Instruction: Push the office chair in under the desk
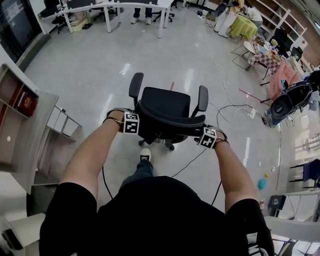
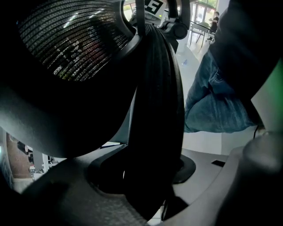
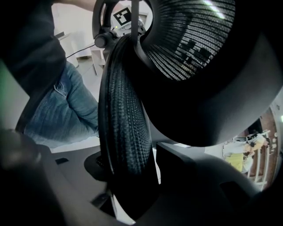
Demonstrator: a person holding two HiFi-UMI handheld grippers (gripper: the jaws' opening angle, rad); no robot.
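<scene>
On the open floor [image 1: 100, 70], well apart from any tabletop, stands the office chair [image 1: 167, 102], its seat turned away from you and its backrest [image 1: 170, 120] just in front of your body.

Grip: your left claw [image 1: 136, 125] is clamped on the left end of the backrest's top rim, and your right claw [image 1: 206, 138] on the right end. Both gripper views show the black mesh edge running down between the jaws, which stand fairly wide and pinch it from both sides. Both claws point steeply down.

Step in hand, as judged: the chair is being steered by its back across the room — the push under the tabletop is not yet made. A grey tabletop [image 1: 37, 125] lies near your left, and white ones [image 1: 115, 5] stand far ahead. Which one is meant cannot be told.

Next move calls for an even push from both claws so the casters do not swing, with the seat lined up squarely to the knee space. Mind the cable [image 1: 220, 107] on the floor beside the base, and your own shoe [image 1: 145, 155] just behind it.
</scene>
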